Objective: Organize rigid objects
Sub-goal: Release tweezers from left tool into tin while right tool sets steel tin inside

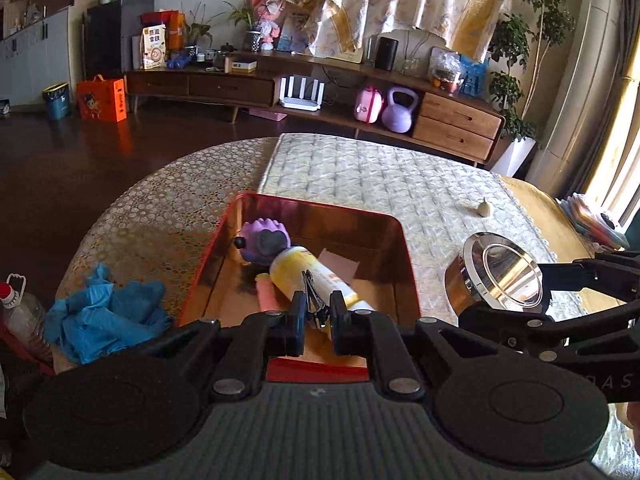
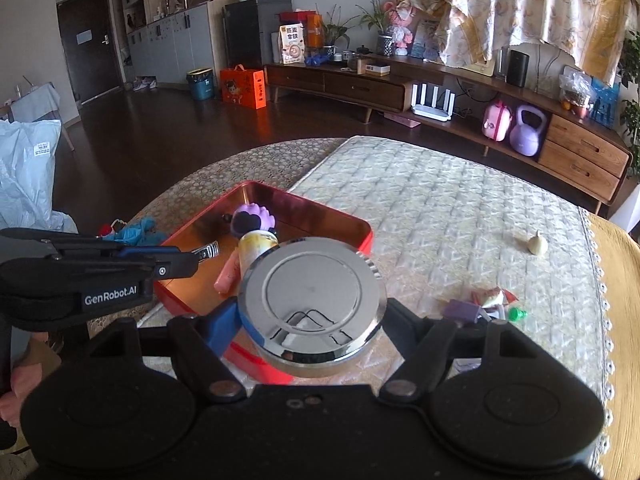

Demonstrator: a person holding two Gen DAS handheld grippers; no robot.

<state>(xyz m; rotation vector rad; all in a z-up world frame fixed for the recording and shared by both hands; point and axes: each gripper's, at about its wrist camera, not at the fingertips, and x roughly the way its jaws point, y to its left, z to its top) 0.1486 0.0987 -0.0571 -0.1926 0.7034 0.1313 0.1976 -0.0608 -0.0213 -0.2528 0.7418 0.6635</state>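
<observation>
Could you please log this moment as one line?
left gripper: shut on nail clipper | right gripper: holds metal tin | red tray: below

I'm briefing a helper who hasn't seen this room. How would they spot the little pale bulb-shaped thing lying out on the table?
Start at the round table and its pale quilted mat. Past the red tray, toward the mat's far right edge, the bulb-shaped thing sits alone. It is cream, rounded, with a pointed tip, unlike the colourful wrappers nearer the right gripper.

red tin (image 1: 404, 264), purple toy (image 1: 262, 242), chrome jar (image 2: 314, 300), blue cloth (image 1: 104, 312)
</observation>
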